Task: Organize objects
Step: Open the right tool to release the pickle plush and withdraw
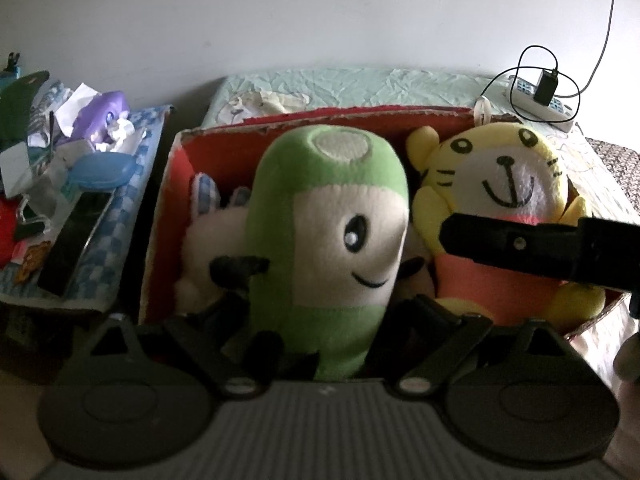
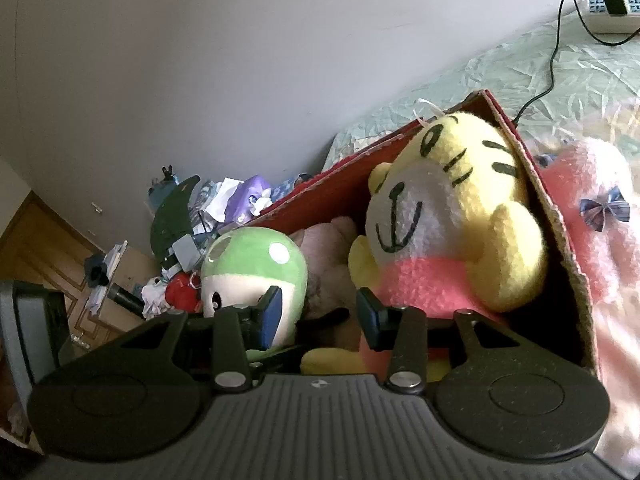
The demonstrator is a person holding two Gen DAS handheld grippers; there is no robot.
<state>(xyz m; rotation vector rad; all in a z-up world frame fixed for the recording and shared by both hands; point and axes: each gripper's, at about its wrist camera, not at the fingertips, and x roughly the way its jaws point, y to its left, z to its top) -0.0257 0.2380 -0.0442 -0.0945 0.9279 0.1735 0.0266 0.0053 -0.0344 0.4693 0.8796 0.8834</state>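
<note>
A red cardboard box [image 1: 168,184] on the bed holds several plush toys. A green and white plush [image 1: 328,232] stands upright in its middle, and my left gripper [image 1: 320,332] is shut on its lower body. A yellow tiger plush [image 1: 504,184] in an orange shirt sits at the box's right end. A white plush with blue checked ears [image 1: 208,220] lies at the left. In the right wrist view my right gripper [image 2: 320,316] is open and empty, just above the box [image 2: 552,216], between the green plush [image 2: 252,264] and the tiger [image 2: 448,208]. Its black finger [image 1: 520,244] crosses the tiger in the left wrist view.
A cluttered side table [image 1: 104,248] with a checked cloth stands left of the box. A power strip with cables [image 1: 536,96] lies on the green bedsheet [image 1: 360,84] behind. A pink plush with a blue bow [image 2: 600,216] lies right of the box.
</note>
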